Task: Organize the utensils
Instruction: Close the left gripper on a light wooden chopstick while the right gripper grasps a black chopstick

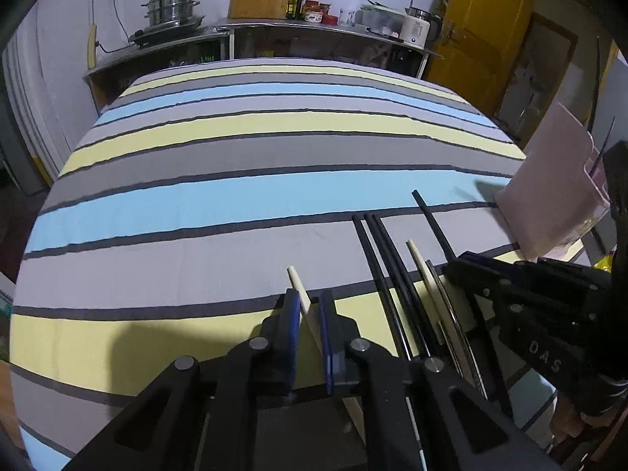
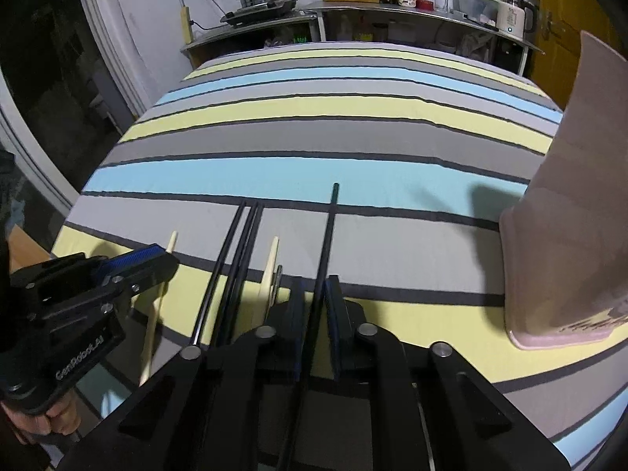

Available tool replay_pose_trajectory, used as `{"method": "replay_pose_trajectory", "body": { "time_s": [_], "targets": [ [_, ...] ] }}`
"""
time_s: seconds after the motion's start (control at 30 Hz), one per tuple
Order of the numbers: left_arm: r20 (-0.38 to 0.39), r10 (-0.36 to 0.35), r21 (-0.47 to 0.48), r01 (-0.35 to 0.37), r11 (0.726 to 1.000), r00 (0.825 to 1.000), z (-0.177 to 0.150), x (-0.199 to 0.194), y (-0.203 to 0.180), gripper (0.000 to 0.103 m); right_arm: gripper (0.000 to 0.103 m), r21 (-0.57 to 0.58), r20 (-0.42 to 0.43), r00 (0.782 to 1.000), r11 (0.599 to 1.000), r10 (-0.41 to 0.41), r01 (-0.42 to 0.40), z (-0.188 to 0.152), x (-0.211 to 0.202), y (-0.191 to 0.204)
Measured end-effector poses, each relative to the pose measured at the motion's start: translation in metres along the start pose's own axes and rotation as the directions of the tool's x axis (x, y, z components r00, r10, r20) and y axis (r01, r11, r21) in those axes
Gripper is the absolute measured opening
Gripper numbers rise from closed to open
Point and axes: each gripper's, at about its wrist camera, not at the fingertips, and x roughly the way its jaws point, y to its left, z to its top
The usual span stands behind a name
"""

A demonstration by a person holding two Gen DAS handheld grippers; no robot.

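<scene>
Left hand-held gripper [image 1: 310,314] pinches a pale chopstick [image 1: 295,279]; black chopsticks [image 1: 376,247] lie just right on the striped tabletop [image 1: 196,196].
Right hand-held gripper [image 2: 316,294] pinches one black chopstick [image 2: 331,219]; pink holder [image 2: 565,235] stands right.

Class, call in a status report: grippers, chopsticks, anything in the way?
Left gripper shut on pale chopstick. Right gripper shut on black chopstick. Pink holder at right, path unobstructed.

Left tool [image 1: 310,314]: black linkage, blue pads, silver rivets.
Right tool [image 2: 316,298]: black, blue pads; "DAS" lettering is seen.
</scene>
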Motion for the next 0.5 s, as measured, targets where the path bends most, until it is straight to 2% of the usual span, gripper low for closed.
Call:
{"method": "replay_pose_trajectory", "body": {
  "time_s": [0.07, 0.23, 0.5],
  "targets": [
    [-0.006, 0.007, 0.005, -0.007, 1.000, 1.000, 0.002, 0.000, -0.001, 0.007, 0.007, 0.012, -0.007, 1.000, 1.000, 0.013, -0.013, 0.001, 0.001, -0.003],
    [-0.019, -0.028, -0.017, 0.027, 0.999, 0.999, 0.003, -0.004, 0.005, 0.005, 0.007, 0.033, 0.008, 0.999, 0.999, 0.042, -0.042, 0.001, -0.011, -0.009],
    [0.036, -0.099, -0.007, 0.099, 0.995, 0.994, 0.011, -0.043, 0.006, 0.005, 0.006, 0.035, 0.072, 0.995, 0.997, 0.062, -0.064, -0.003, -0.045, -0.007]
  ]
}}
